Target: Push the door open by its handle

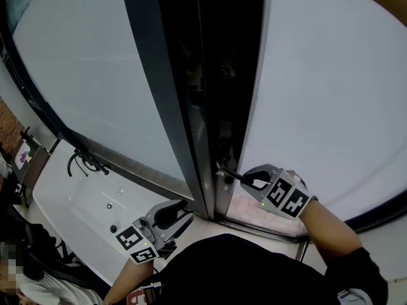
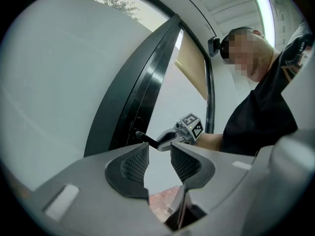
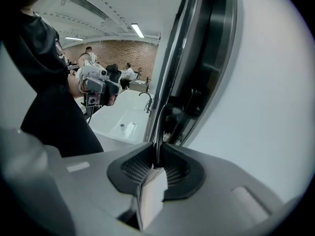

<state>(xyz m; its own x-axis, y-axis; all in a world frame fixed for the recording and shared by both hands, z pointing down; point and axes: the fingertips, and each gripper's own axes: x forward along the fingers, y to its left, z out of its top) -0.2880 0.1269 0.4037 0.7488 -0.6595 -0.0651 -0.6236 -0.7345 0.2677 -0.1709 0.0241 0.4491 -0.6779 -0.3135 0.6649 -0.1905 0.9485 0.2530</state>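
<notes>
Right tongs (image 1: 247, 178) are clamping the door handle (image 1: 227, 170) just ahead of them, ready for pushing the door (image 1: 331, 107) open, while left tongs (image 1: 183, 213) are hanging back, parted and empty.

Forward passage is blocked by the door (image 1: 318, 94) on the right, a frosted panel (image 1: 82, 62) on the left and the dark frame post (image 1: 166, 100) between them. The handle (image 1: 224, 169) is occupied by the right gripper (image 1: 240, 178), whose jaws are clamped on it. Free space is available around the left gripper (image 1: 187, 213), jaws apart, just beside the post. The lower left is bounded by the sink (image 1: 76, 208).
</notes>
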